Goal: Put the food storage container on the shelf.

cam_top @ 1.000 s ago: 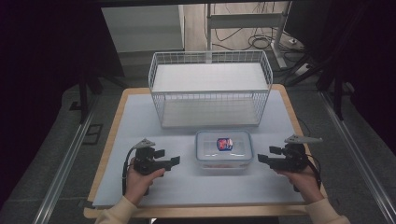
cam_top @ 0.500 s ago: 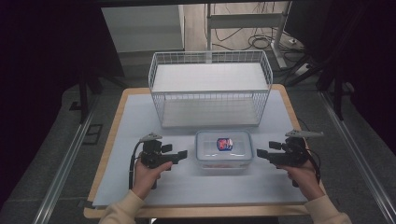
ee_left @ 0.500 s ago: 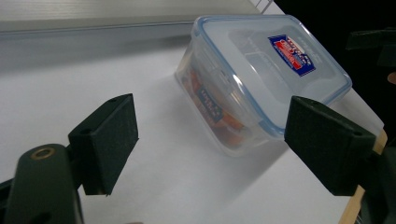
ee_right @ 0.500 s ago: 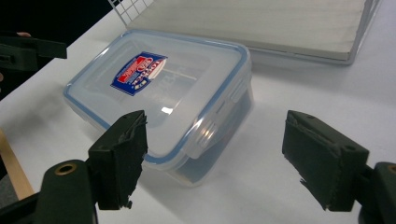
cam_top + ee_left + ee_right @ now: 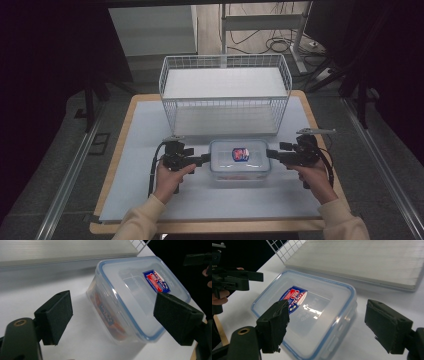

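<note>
- Clear plastic, blue-rimmed: that is the lidded container [image 5: 239, 160] you have in the high view, lying flat on the white-topped table [image 5: 135, 150] near your edge of it, with a red and blue label [image 5: 240, 153] on its lid.
- Same view: your left claw [image 5: 204, 160] points at the container's left end and your right claw [image 5: 270, 154] at its right end, each just beside the box (whether the tips touch it you cannot tell from up here). A white wire basket [image 5: 225, 95] stands behind the container, farther from you.
- Left gripper view: your left claw [image 5: 112, 315] is spread wide, its jaws having just been opening, and the container [image 5: 135, 297] lies between and beyond the two black pads [image 5: 56, 315] without either one pressing on it. Orange contents show through the near wall. Your other claw [image 5: 197, 260] shows at the top right, past the box.
- Right gripper view: your right claw [image 5: 327, 326] likewise stands wide, its jaws also just opened further, with the container's corner [image 5: 337, 322] between the pads [image 5: 274, 320], and no contact that you can see. The label [image 5: 293, 298] faces up, the basket's flat white floor [image 5: 367, 262] lies beyond, and your left claw [image 5: 239, 280] comes in at the upper left.
</note>
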